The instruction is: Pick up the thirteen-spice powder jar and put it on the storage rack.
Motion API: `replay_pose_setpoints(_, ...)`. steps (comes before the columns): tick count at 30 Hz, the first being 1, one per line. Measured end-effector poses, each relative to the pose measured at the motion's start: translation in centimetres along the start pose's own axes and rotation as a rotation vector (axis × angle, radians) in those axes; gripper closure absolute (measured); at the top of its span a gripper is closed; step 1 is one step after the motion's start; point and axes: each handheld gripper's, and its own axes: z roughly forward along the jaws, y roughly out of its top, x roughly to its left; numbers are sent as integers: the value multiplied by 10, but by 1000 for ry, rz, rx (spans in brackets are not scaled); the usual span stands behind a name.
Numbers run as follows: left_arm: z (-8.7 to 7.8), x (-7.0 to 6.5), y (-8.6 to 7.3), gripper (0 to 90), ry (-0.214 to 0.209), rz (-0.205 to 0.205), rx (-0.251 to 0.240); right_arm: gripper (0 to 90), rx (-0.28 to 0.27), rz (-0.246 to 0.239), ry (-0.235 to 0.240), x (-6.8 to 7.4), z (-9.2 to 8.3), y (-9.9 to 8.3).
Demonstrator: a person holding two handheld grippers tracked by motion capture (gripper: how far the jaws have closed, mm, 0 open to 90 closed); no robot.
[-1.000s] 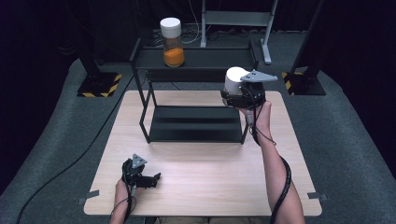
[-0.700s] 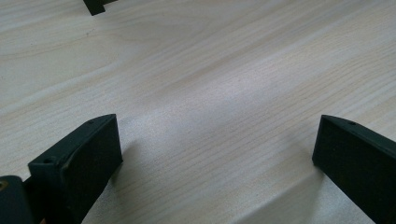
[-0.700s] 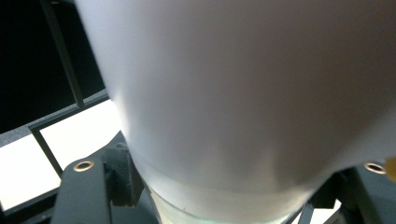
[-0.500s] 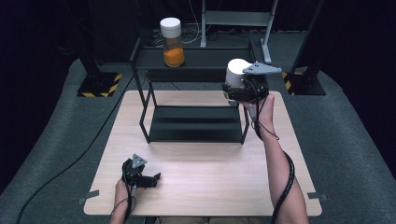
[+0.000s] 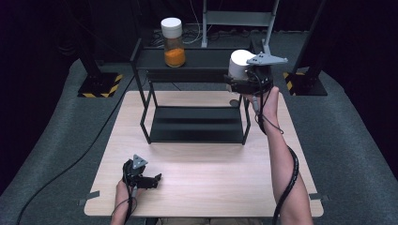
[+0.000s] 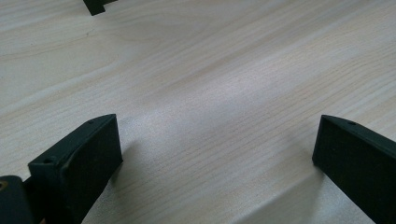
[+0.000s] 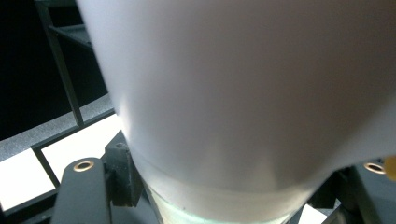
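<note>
My right gripper (image 5: 240, 80) is shut on a jar with a white lid (image 5: 241, 62), held in the air by the right end of the black rack's top shelf (image 5: 202, 58). In the right gripper view the jar's white lid (image 7: 243, 93) looms close between the two jaws. Another white-lidded jar with orange contents (image 5: 173, 47) stands on the left part of that top shelf. Near the table's front left, my left gripper (image 5: 152, 179) rests low over the bare wood, and its jaws (image 6: 215, 158) stand wide open with nothing between them.
The rack's lower shelf (image 5: 195, 124) lies bare on the wooden table (image 5: 211, 187). Black stands with yellow-striped feet sit on the grey floor at the left (image 5: 101, 86) and right (image 5: 300, 82). A grey metal frame (image 5: 239, 18) stands behind the rack.
My right gripper has lifted the white-lidded jar upward, from beside the rack's right post to the level of the top shelf. The left gripper has stayed put.
</note>
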Motion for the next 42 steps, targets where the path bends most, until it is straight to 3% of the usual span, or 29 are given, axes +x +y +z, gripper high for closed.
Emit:
replay_pose_setpoints(22,0,0,0,7,0,0,1,300,-14,-21,-11,-4,-5,34)
replay_pose_setpoints(42,0,0,0,7,-1,0,0,300,43,5,-41,-17,27,60)
